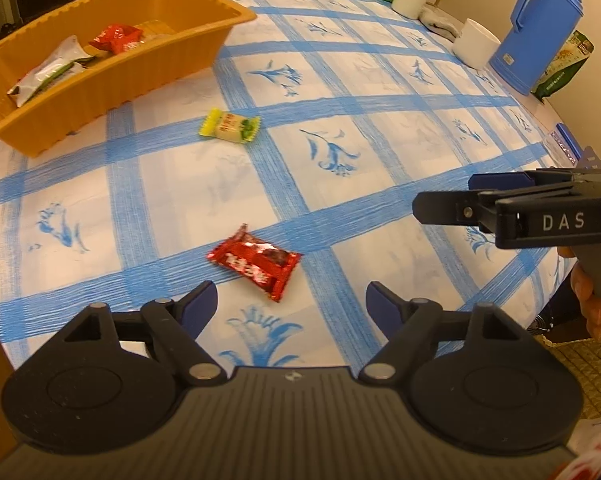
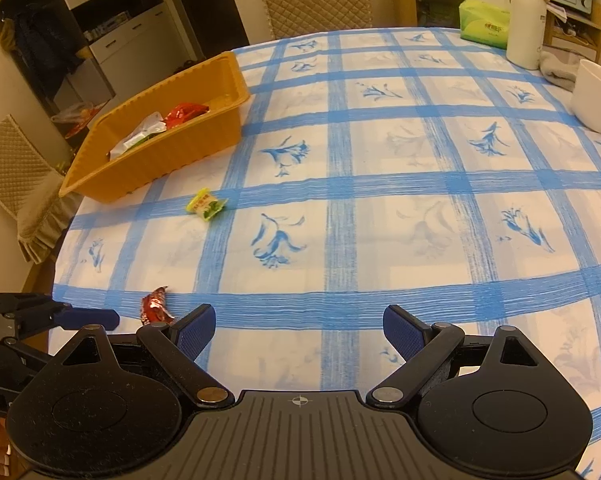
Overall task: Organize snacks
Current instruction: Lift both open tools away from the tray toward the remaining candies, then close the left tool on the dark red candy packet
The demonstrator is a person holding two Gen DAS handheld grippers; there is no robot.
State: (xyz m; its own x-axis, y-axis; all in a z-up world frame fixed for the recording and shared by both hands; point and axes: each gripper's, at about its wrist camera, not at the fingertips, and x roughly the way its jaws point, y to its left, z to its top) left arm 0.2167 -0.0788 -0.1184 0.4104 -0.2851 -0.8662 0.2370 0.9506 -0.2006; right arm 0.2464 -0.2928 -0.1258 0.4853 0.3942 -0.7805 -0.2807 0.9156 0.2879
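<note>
Left wrist view: left gripper [image 1: 290, 300] angled down over the table [image 1: 380, 140], jaws apart, nothing between the pads, red candy [image 1: 256, 263] lying just beyond the tips, slightly left of the gap's middle. Yellow candy [image 1: 229, 124] farther out, near the orange tray [image 1: 112, 80] at far left. Tray already holding a red packet [image 1: 116, 38] and a white-green packet [image 1: 48, 72]. Right gripper [image 1: 444, 200] reaching in from the right, well apart from both candies; seen from its own camera, jaws [image 2: 299, 328] spread wide over bare cloth, empty. Likely next: closing on the red candy. Risks, as judged from here: wrapper flat and glossy, so pads may slide over the crimped ends and skid it away instead of pinching it; candy lying skewed to the jaw line, so one pad may meet it first and spin it out of the gap; descending too hard may catch and bunch the cloth and drag it along with the candy. A thin pinch on a wrapper tail could also let go on the way to the tray. Right gripper near enough to be bumped on a sideways swing.
</note>
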